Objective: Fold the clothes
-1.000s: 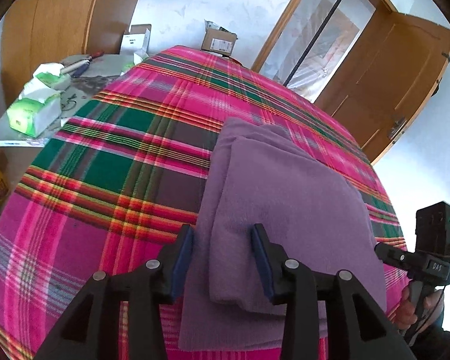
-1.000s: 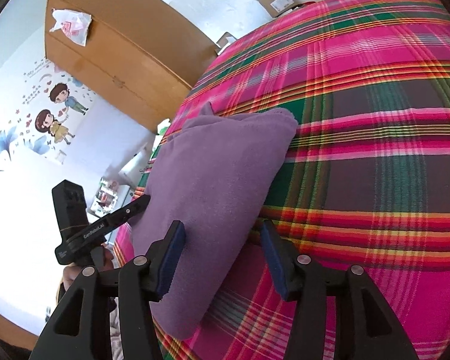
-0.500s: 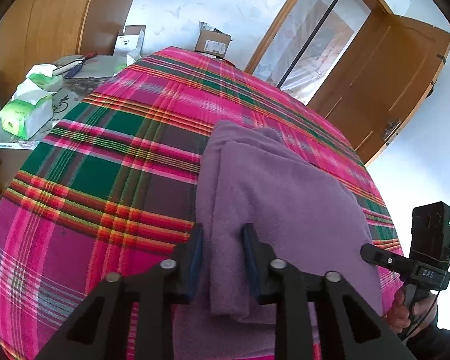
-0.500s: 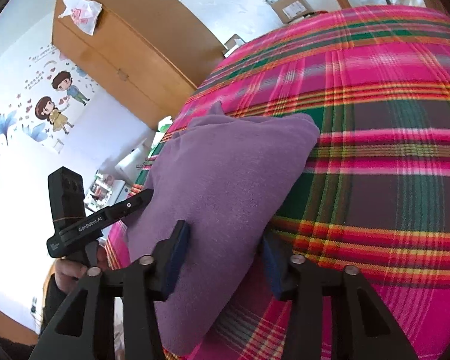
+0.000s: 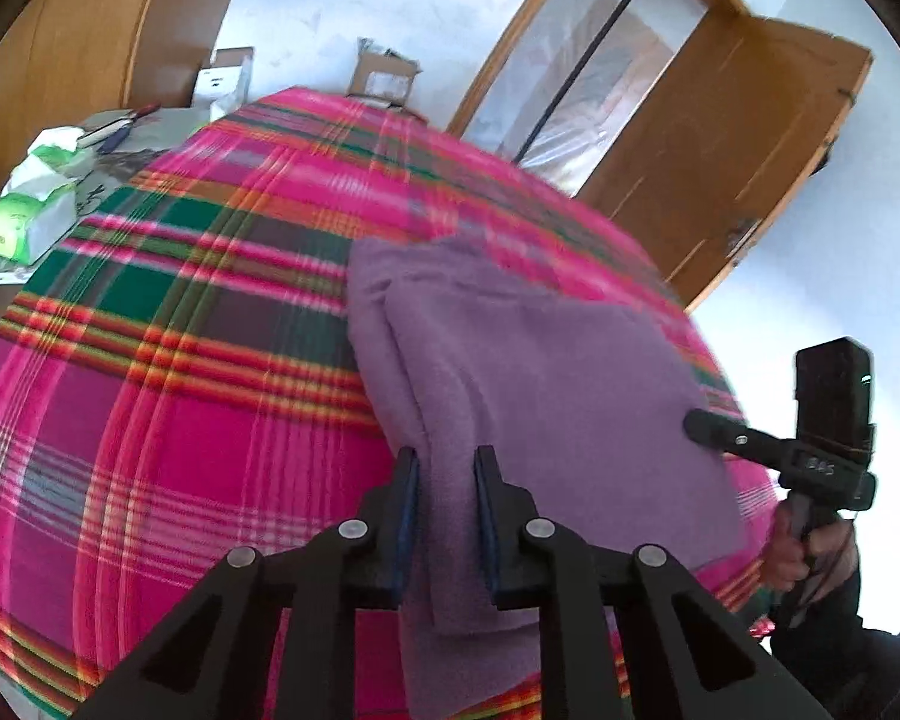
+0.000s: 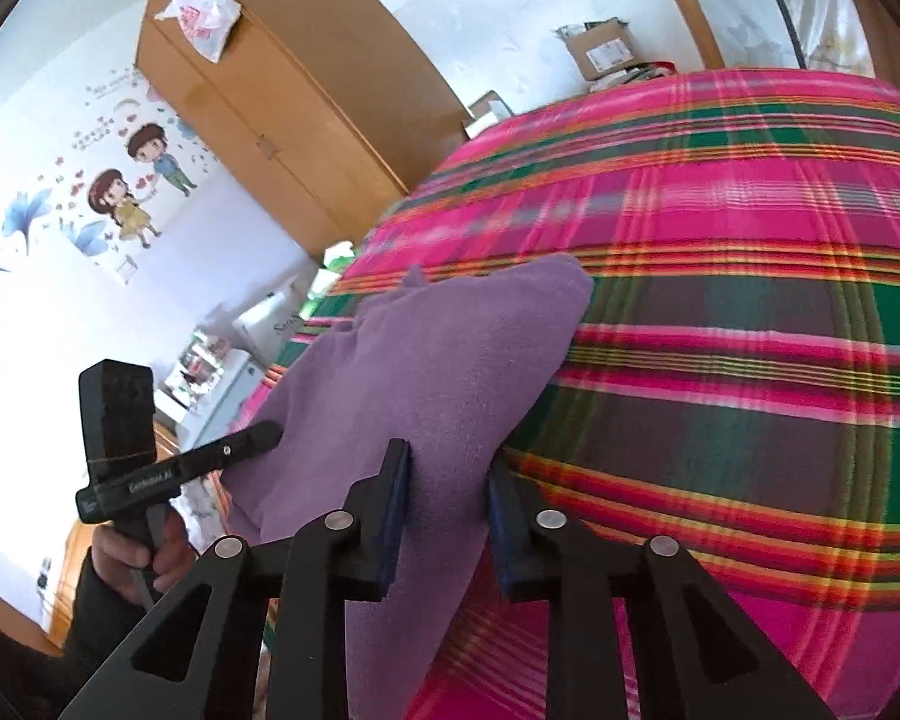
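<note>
While both tongs (image 5: 445,501) (image 6: 448,507) seemingly pinch the purple cloth (image 5: 540,408), only the right view shows wall stickers (image 6: 132,180).

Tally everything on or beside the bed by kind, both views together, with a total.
Purple folded garment: 1
Plaid bedspread: 1
Grippers: 2, left gripper, right gripper, each closing on the garment's near edge
Cardboard boxes: 2, brown cardboard box, white box
Green tissue packs: 2
Total: 8

Purple fleece garment (image 5: 546,396), folded into thick rectangle w/ layered edges, near end raised off plaid bedspread (image 5: 168,420).
</note>
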The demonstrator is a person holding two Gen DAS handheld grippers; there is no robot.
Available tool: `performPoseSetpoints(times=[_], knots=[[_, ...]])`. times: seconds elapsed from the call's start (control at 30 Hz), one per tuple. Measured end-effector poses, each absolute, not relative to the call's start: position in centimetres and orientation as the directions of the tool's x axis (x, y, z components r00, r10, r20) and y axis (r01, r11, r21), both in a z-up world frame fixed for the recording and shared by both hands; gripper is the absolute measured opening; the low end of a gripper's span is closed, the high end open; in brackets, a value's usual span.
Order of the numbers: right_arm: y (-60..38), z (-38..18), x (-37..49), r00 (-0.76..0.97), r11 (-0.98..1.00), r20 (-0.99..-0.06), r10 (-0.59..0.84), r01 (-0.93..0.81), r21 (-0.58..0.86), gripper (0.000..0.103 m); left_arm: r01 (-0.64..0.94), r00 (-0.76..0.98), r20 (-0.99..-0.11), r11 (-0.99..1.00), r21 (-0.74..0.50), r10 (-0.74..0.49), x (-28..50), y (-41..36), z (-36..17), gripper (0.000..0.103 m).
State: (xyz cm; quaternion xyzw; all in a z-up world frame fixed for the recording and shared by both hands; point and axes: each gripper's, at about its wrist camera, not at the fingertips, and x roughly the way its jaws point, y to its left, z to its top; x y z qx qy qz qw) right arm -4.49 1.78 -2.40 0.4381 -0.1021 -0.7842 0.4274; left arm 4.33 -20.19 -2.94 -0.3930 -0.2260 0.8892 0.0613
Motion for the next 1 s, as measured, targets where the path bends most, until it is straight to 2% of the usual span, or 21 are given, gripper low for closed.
performPoseSetpoints(times=[0.1, 0.47, 0.8, 1.0], knots=[[1.9, -3.0, -4.6, -0.239, -0.619, -0.611, -0.755, 0.566, 0.544, 0.041, 0.082, -0.679, -0.675, -0.883, -0.462, 0.290, 4.2, -20.5, -3.2, 0.024], [2.2, -3.8, -4.7, -0.219, -0.606, -0.598, -0.771, 0.545, 0.580, 0.042, 0.091, -0.687, -0.656, -0.859, -0.504, 0.312, 3.6, -20.7, -4.2, 0.035], [2.3, -5.1, -5.1, -0.197, -0.580, -0.569, -0.798, 0.505, 0.639, 0.044, 0.074, -0.713, -0.624, -0.850, -0.521, 0.320, 3.8, -20.9, -4.3, 0.035], [1.8, -4.5, -4.0, -0.247, -0.619, -0.598, -0.763, 0.545, 0.565, 0.039, 0.098, -0.714, -0.635, -0.856, -0.507, 0.294, 3.7, -20.5, -4.2, 0.033]])
